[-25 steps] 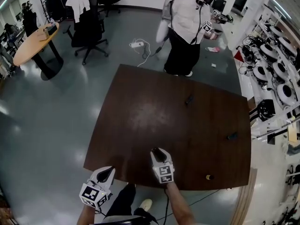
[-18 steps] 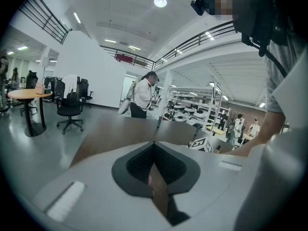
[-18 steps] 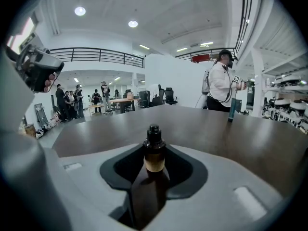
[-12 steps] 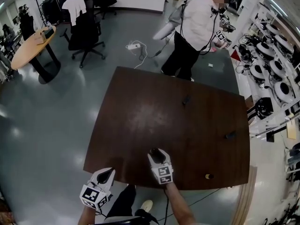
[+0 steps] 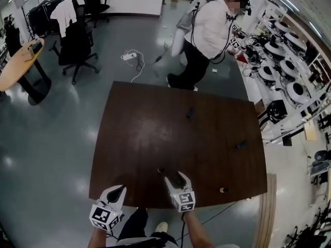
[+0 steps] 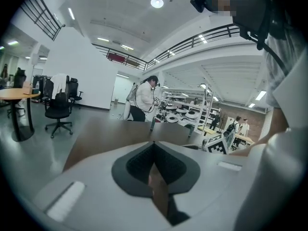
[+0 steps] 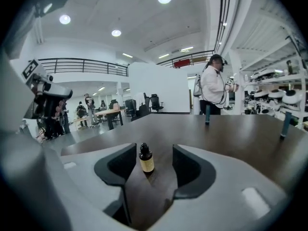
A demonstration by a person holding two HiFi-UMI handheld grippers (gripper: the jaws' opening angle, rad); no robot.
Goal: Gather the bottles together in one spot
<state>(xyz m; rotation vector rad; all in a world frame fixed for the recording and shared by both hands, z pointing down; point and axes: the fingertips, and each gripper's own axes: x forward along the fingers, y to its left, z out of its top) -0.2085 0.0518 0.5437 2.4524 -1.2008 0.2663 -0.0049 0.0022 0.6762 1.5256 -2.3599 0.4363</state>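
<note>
Bottle [image 5: 190, 112] at table's [image 5: 134, 138] far side: too small to tell type. Right forearm [image 5: 199, 234] cut off by bottom edge.

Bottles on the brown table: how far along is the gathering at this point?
Done: a dropper bottle stands on the table, untouched, in line with the gap of the right claw, which has just been opening. In hand: nothing; the left claw is shut and empty. Left: the near-edge bottle, right-side bottle and far bottle stand scattered.
</note>
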